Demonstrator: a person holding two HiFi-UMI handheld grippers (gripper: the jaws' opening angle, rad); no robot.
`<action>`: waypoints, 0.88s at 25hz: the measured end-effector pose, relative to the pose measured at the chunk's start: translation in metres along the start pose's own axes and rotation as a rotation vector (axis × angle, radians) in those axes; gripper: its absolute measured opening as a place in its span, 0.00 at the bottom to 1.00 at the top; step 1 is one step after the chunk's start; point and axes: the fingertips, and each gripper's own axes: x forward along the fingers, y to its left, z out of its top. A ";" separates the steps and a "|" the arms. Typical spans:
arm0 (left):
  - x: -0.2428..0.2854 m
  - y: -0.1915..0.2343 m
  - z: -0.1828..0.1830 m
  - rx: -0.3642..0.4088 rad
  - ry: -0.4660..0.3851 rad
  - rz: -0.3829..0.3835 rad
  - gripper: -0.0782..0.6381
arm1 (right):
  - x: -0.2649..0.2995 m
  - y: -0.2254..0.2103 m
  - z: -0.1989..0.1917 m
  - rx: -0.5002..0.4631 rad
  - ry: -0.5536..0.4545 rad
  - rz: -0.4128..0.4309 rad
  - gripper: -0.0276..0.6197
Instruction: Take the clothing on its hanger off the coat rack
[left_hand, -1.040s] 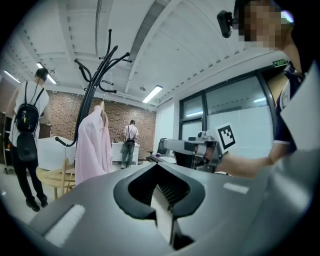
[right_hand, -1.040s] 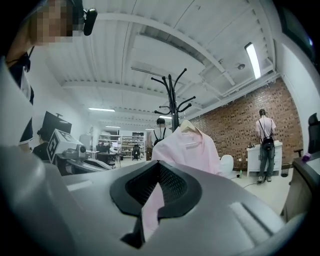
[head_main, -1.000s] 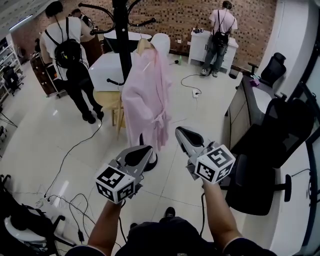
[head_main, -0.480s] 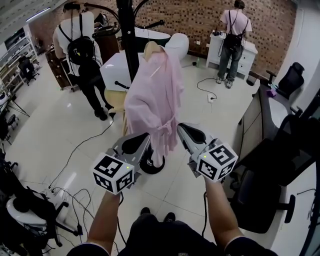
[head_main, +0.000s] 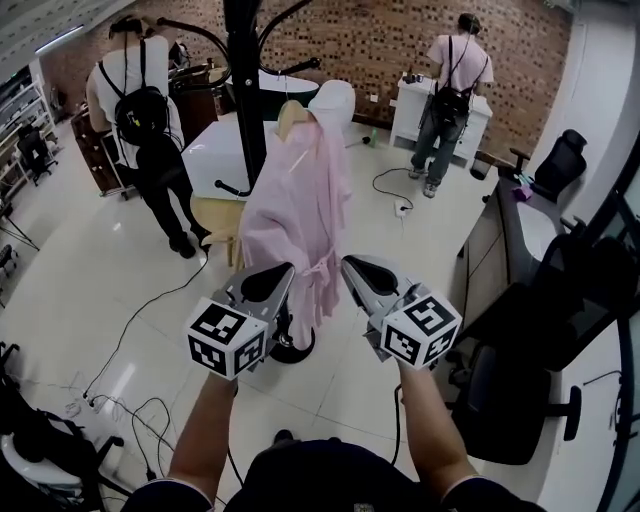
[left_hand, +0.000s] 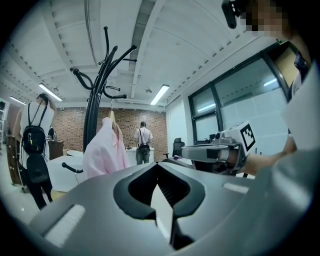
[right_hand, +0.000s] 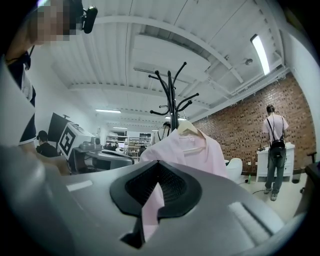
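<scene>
A pink garment (head_main: 300, 200) hangs on a wooden hanger (head_main: 290, 112) from a tall black coat rack (head_main: 245, 90). Both grippers are held side by side just short of the garment's lower hem, apart from it. My left gripper (head_main: 284, 269) is shut and holds nothing. My right gripper (head_main: 350, 263) is shut as well, with nothing in it. In the left gripper view the garment (left_hand: 105, 150) and rack (left_hand: 95, 110) stand ahead to the left. In the right gripper view the garment (right_hand: 187, 152) and hanger (right_hand: 186, 127) fill the middle, beyond the closed jaws.
A person with a backpack (head_main: 145, 110) stands left of the rack beside a white table (head_main: 215, 140) and a wooden stool (head_main: 215, 210). Another person (head_main: 450, 80) faces a white cabinet at the back. Office chairs (head_main: 520, 370) crowd the right. Cables (head_main: 130, 400) trail on the floor.
Both grippers have drawn slightly closer together and nearer the garment's hem. They stay shut. The garment still hangs on the rack.
</scene>
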 end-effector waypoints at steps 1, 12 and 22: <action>0.001 0.001 0.000 0.003 0.002 -0.003 0.13 | 0.001 0.000 0.000 -0.001 0.001 -0.003 0.05; 0.001 0.014 -0.008 0.033 0.049 0.028 0.13 | 0.004 0.009 0.000 -0.007 0.004 -0.027 0.05; 0.010 0.067 0.038 0.146 0.019 0.202 0.23 | 0.006 0.019 -0.001 -0.007 0.012 -0.023 0.05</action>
